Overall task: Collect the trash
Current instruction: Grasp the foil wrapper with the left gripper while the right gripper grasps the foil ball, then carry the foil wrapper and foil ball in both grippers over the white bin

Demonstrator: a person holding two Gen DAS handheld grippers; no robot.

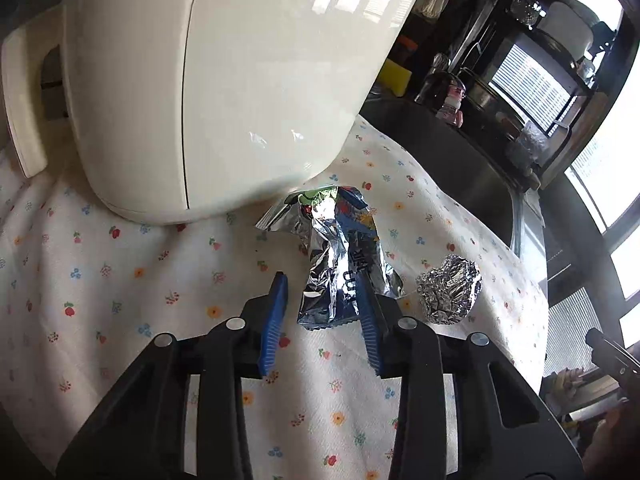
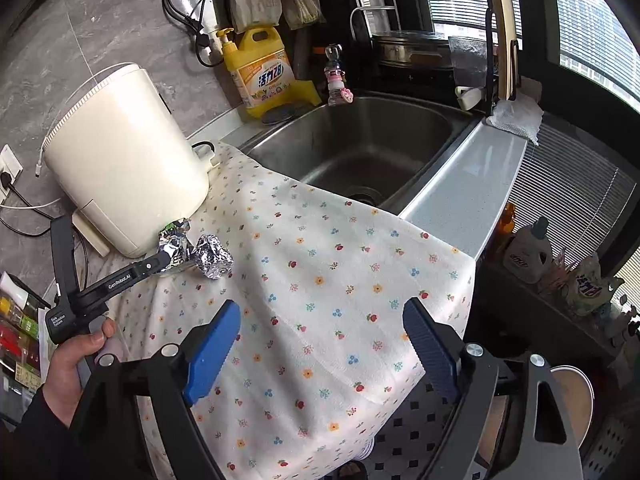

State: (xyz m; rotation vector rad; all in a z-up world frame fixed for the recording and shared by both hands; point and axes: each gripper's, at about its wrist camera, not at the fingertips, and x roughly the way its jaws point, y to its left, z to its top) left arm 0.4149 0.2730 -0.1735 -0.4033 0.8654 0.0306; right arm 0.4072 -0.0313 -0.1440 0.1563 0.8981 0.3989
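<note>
A crumpled silver and blue snack wrapper [image 1: 340, 264] lies on the flowered cloth [image 1: 160, 280] in front of a cream appliance [image 1: 208, 80]. My left gripper [image 1: 322, 292] is open, its blue fingers on either side of the wrapper's near end; the right finger touches it. A crumpled foil ball [image 1: 448, 290] sits just right of the wrapper. In the right wrist view the wrapper [image 2: 174, 246] and the foil ball [image 2: 214, 260] lie by the appliance [image 2: 128, 160], with the left gripper [image 2: 166, 258] at them. My right gripper [image 2: 322, 320] is open and empty above the cloth's near part.
A steel sink [image 2: 360, 148] lies beyond the cloth [image 2: 320, 280], with a yellow detergent bottle [image 2: 262, 72] and a small pink bottle [image 2: 338, 76] behind it. The cloth hangs over the counter's front edge. Cables and a wall socket [image 2: 10, 168] are at the left.
</note>
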